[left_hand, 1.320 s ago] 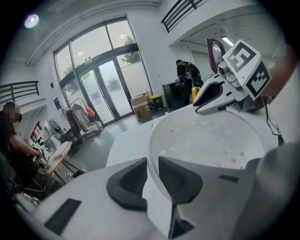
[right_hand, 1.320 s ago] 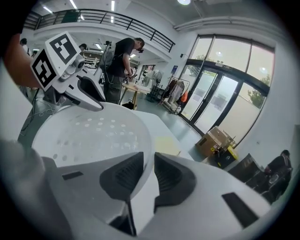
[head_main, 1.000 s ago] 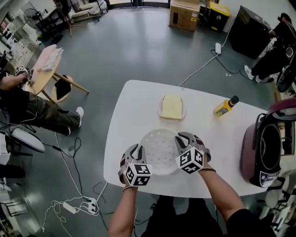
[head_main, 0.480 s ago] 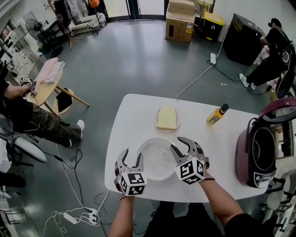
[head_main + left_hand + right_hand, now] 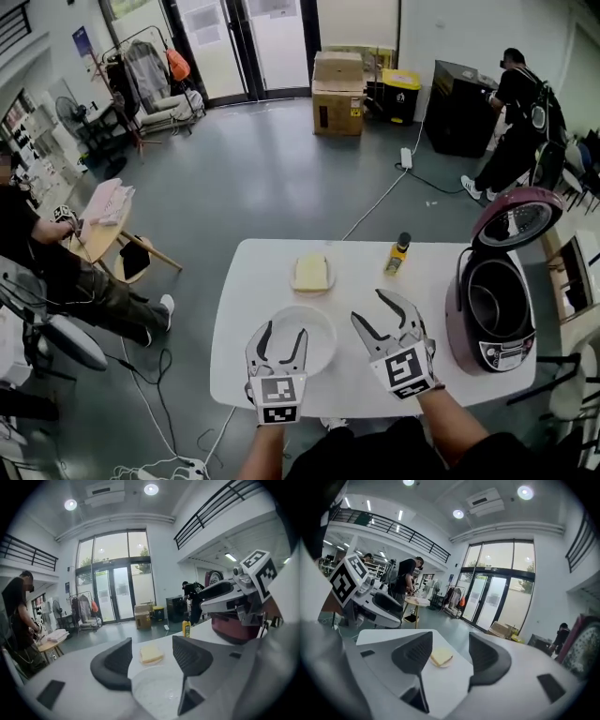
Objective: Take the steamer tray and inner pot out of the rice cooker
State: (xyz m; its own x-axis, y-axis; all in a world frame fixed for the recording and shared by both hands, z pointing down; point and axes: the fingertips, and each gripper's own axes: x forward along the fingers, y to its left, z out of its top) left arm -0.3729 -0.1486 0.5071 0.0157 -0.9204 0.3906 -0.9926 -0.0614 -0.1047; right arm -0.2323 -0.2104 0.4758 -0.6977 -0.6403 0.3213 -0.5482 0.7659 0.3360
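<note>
Both tools hang over the white table (image 5: 246, 281): left gripper (image 5: 283, 331) and right gripper (image 5: 368, 307), jaws apart, just opened, nothing between them. The steamer tray (image 5: 322, 342), round, shallow and white, lies flat, hollow up, under the left gripper. Only the head view shows the dark inner pot (image 5: 494, 302) inside the glossy maroon rice cooker (image 5: 469, 339).

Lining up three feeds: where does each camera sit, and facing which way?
Head view: on the head, steeply down at the table; forearms, left gripper, right gripper show.
Left gripper view: on that gripper, along its jaws over the steamer tray; right gripper at right.
Right gripper view: likewise; left gripper at left.
All share the yellow slab. Both jaw pairs have just been opening, empty.
</note>
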